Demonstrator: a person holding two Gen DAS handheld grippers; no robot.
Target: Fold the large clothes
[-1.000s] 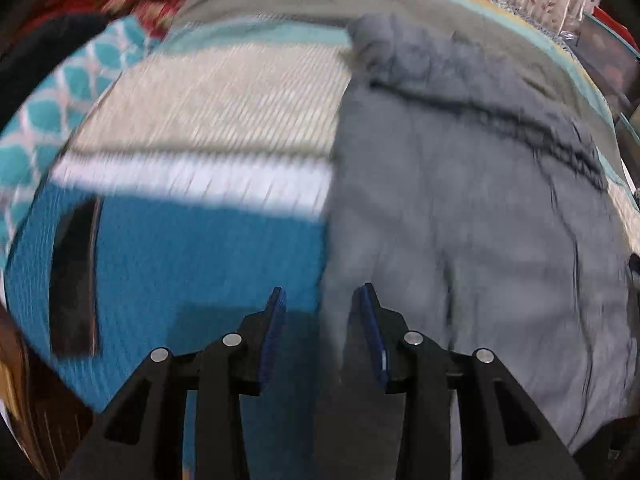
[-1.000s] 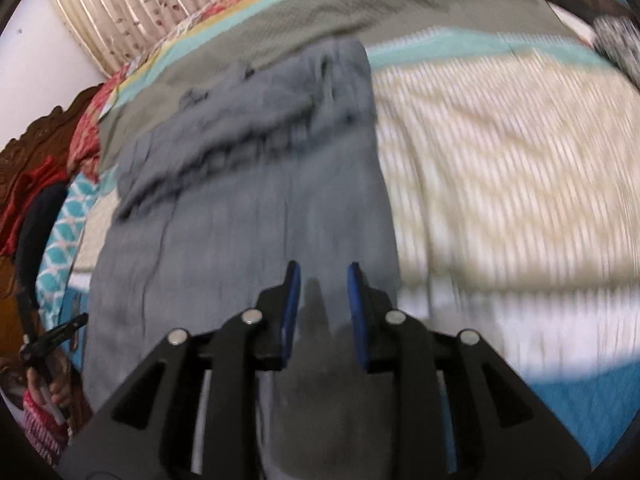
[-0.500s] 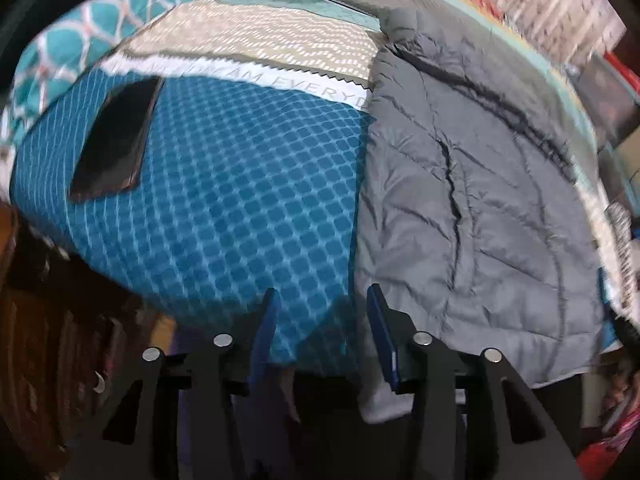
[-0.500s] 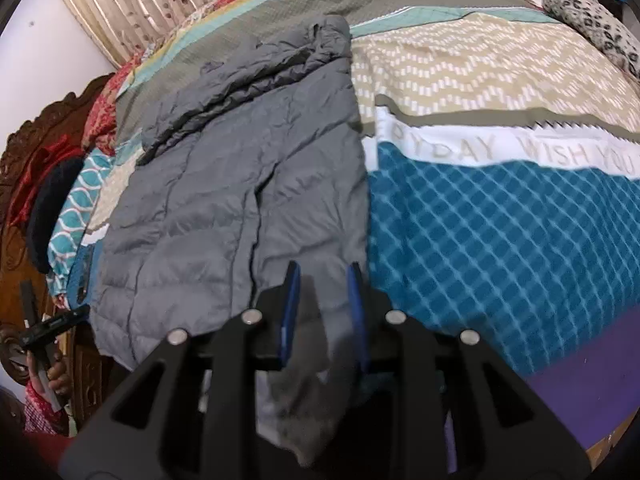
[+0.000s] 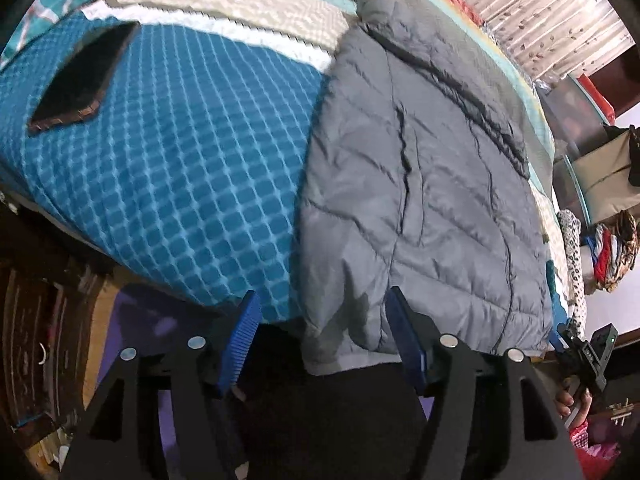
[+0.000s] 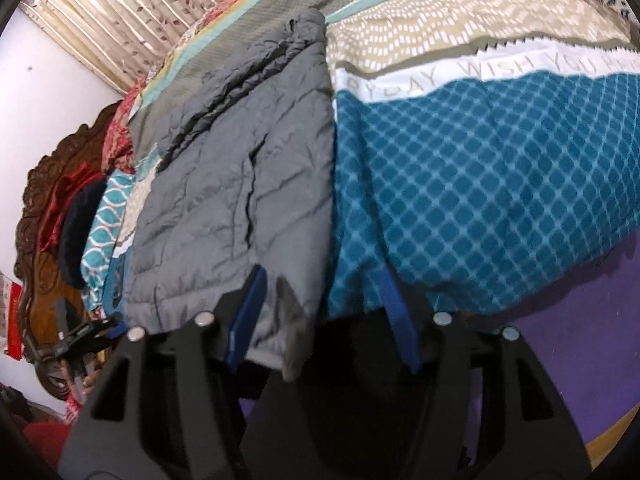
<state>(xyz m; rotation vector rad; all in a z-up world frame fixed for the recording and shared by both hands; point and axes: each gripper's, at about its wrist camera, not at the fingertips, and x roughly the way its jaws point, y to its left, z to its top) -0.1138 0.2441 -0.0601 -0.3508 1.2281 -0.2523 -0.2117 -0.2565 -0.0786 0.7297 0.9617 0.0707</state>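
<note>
A grey quilted puffer jacket [image 5: 420, 184] lies flat along the bed, its hem hanging a little over the near bed edge. It also shows in the right wrist view [image 6: 240, 184]. My left gripper [image 5: 324, 332] is open, its jaws wide apart just in front of the hem's left corner, not touching it. My right gripper [image 6: 320, 316] is open too, jaws wide, at the hem's right corner. The right gripper is visible at the far right of the left wrist view [image 5: 584, 356], and the left gripper at the left of the right wrist view [image 6: 88, 332].
The bed has a blue diamond-patterned bedspread [image 5: 180, 168] with beige and white bands [image 6: 460, 32]. A black phone [image 5: 84, 80] lies on it to the left. A carved wooden headboard [image 6: 40, 208], pillows and curtains [image 6: 120, 28] lie beyond. Purple floor [image 6: 580, 340] below.
Both grippers pulled back from over the jacket to the near bed edge and opened wide. The jacket lies still on the bed.
</note>
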